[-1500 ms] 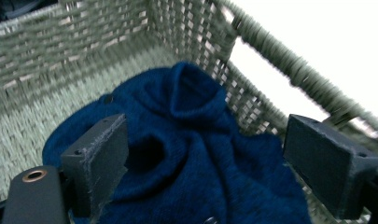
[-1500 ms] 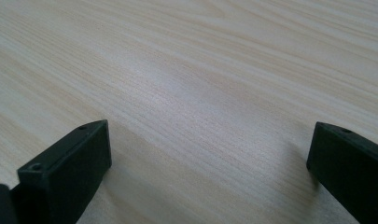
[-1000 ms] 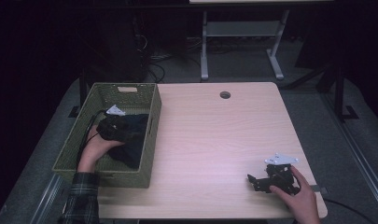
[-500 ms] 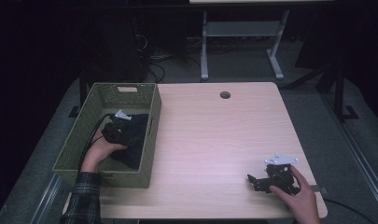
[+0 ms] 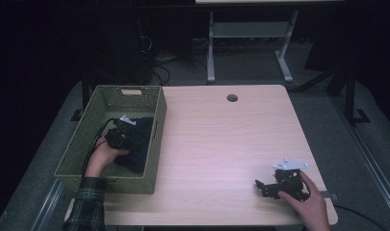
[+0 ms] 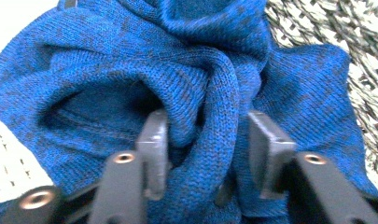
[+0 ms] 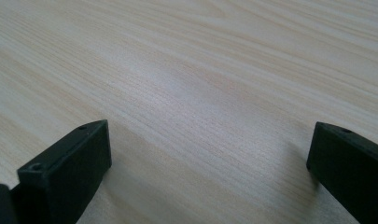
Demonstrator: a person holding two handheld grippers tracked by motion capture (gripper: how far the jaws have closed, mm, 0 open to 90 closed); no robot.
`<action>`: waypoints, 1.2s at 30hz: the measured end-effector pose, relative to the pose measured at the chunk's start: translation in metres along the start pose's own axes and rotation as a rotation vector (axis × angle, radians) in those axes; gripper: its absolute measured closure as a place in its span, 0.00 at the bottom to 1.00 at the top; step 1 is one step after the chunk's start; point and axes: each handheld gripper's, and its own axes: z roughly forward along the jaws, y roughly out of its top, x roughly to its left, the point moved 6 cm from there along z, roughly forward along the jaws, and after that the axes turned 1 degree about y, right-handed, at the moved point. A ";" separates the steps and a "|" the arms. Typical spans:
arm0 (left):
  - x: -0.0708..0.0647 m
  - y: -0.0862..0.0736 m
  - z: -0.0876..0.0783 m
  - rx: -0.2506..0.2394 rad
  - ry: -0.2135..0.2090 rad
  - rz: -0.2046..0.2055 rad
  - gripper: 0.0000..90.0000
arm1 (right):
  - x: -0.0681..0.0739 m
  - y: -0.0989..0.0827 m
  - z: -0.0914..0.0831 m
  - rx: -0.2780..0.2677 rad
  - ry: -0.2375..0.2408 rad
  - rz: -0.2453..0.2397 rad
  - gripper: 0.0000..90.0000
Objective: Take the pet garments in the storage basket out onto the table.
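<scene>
A blue knitted cloth lies bunched in the green woven basket at the table's left; from above the cloth looks dark. My left gripper reaches down into the basket. Its jaws have just been closing, and in the left gripper view my left gripper pinches a thick fold of the cloth between both pads. My right gripper rests on the bare table near the front right corner. In the right gripper view my right gripper stands wide open over bare wood, with nothing between the jaws.
The light wooden table has a round cable hole near its far edge. A white metal frame stands on the floor behind the table. Cables lie on the floor at the back left.
My left hand has shifted slightly to the right inside the basket, onto the cloth. The right hand and its gripper have stayed where they were.
</scene>
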 end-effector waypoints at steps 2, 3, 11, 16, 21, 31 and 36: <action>0.002 0.001 -0.003 -0.010 -0.006 -0.015 0.71 | 0.000 0.000 0.000 0.000 0.000 0.000 0.00; 0.004 0.002 -0.005 -0.016 -0.015 -0.034 0.72 | 0.000 0.000 0.000 0.000 0.000 0.000 0.00; 0.012 0.007 -0.022 -0.101 -0.031 -0.093 0.75 | 0.000 0.000 0.000 0.000 0.000 0.000 0.00; 0.014 0.011 -0.033 -0.155 -0.035 -0.118 0.75 | 0.000 0.000 0.000 0.000 0.001 0.000 0.00; 0.016 0.014 -0.048 -0.230 -0.063 -0.147 0.75 | 0.000 0.000 0.000 0.000 0.001 0.000 0.00; 0.020 0.018 -0.076 -0.351 -0.113 -0.184 0.75 | 0.000 0.000 0.000 0.000 0.001 0.000 0.00; 0.020 0.019 -0.094 -0.404 -0.136 -0.197 0.75 | 0.000 0.000 0.000 0.000 0.001 -0.001 0.00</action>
